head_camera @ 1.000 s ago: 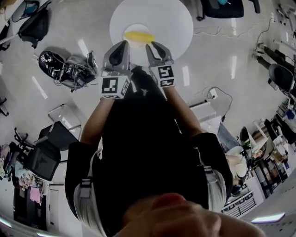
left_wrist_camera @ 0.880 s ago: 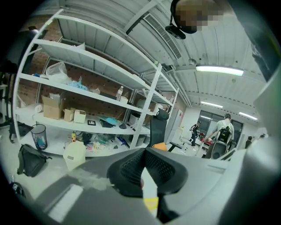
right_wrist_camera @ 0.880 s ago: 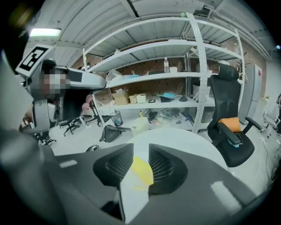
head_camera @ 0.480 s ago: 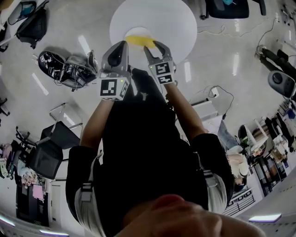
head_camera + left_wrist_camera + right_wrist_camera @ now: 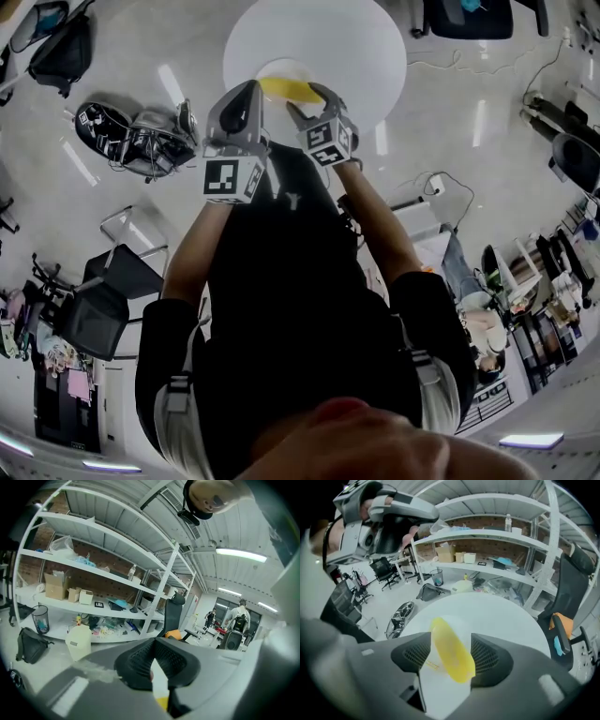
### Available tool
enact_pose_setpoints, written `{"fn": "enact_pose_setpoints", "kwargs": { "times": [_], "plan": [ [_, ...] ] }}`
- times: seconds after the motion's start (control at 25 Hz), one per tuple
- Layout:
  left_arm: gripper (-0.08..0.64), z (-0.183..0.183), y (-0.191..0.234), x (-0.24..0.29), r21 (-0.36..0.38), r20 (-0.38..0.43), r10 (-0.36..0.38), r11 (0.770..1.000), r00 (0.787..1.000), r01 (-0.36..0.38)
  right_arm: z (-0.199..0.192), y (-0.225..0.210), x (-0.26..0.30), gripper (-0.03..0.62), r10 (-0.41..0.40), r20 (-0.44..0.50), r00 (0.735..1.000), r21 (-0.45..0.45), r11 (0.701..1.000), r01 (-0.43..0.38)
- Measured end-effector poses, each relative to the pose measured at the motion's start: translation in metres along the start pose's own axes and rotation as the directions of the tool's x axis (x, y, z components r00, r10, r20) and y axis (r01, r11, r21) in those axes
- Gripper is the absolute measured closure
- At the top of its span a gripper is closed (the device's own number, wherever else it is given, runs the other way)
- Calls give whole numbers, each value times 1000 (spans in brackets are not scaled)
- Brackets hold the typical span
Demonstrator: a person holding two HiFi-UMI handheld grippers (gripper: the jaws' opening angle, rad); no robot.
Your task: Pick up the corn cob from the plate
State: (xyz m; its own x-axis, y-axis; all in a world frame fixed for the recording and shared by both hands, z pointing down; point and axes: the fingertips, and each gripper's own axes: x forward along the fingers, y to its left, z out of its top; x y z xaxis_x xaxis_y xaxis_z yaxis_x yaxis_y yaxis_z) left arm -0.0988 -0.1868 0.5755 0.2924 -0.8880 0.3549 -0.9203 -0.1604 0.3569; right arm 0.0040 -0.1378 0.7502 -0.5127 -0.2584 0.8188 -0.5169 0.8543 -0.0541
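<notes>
worktop: round, white, carried the plate.
right hand-held gripper: over the plate, jaws wide and just been opening; cob between them, pads not pressing on it.
left hand-held gripper: just left of the plate, jaws together, empty.
corn cob: lay on the plate, slightly slanted between the right jaws.
risk 1: smooth, tapered cob could roll or squirt out on closing, likely from an off-centre bite.
risk 2: a low jaw tip could catch the plate rim and shove the plate.
</notes>
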Motion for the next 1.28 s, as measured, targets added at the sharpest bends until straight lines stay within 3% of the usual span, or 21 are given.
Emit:
{"fn": "enact_pose_setpoints", "kwargs": {
  "times": [0.16,0.32,1.28],
  "plan": [
    [554,-1,6,3,-6,-1,6,1000,1000,-6,-10,4,16,302,25,-74,997,-132,991,-34],
    [554,-4,8,5,-2,-5,-1,1000,1000,1,-14,6,26,301,50,-122,991,-208,975,-75],
    [554,-13,23,10,-35,-33,31,999,999,-32,-32,16,59,289,162,-263,951,-350,903,-251]
  ]
}}
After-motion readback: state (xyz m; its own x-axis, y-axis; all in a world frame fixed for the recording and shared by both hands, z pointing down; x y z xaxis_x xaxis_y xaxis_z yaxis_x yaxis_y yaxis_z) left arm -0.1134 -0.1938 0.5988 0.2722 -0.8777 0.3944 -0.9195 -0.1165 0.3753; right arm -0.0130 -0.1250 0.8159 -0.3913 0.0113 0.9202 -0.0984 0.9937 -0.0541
